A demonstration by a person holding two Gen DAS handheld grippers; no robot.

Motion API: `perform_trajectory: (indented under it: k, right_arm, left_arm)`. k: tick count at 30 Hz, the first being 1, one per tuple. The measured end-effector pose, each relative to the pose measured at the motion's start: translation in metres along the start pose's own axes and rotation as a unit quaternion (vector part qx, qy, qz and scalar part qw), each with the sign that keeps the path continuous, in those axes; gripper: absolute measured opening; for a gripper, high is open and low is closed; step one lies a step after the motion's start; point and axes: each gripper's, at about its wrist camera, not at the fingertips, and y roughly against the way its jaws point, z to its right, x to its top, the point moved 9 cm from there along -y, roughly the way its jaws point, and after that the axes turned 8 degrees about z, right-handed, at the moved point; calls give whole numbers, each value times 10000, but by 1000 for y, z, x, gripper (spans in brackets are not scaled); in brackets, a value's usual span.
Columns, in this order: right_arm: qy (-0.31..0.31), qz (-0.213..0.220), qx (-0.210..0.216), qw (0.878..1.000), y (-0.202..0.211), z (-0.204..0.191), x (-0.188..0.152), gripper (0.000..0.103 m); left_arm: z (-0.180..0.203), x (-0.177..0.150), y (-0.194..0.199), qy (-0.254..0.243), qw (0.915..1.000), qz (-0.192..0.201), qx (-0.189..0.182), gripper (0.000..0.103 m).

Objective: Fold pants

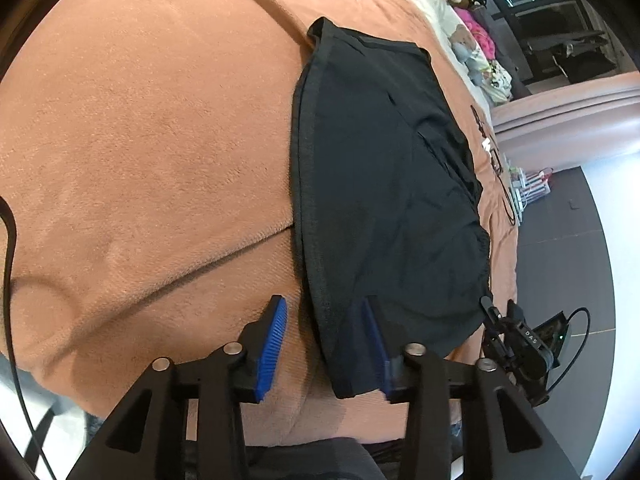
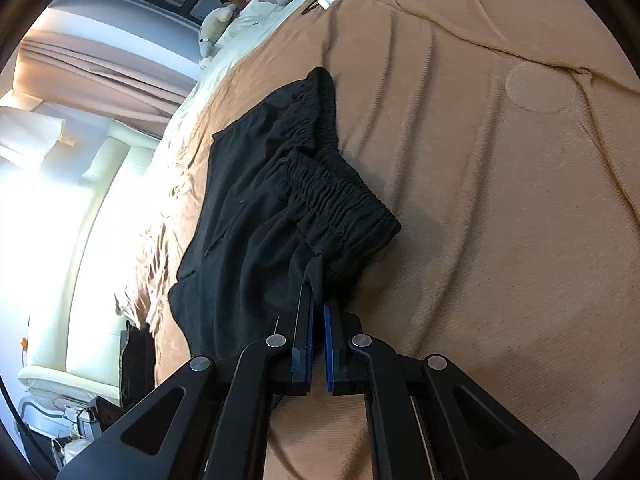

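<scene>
Right gripper [image 2: 318,308] pinches the pants [image 2: 256,216] waistband; left gripper [image 1: 326,344], wide, straddles the hem; clamp it before lifting off the bed [image 1: 140,140], edges level

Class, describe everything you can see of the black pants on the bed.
The black pants look like soft knit, with a gathered elastic waistband. They lie partly folded and rumpled on a tan blanket. The right gripper pinches fabric near the waistband; the open left gripper straddles another edge, one finger under cloth.

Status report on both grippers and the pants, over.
Left gripper open, straddling pants edge. Right gripper shut on pants near waistband. Nothing in the way.
</scene>
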Motion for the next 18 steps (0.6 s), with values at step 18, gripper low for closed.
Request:
perform_trajectory:
  k: [18]
  right_arm:
    - [34,-241,281,9993,-4,9,-8,3]
  left_arm:
    - [4,-3,-28,219,9982,-236,-497,43]
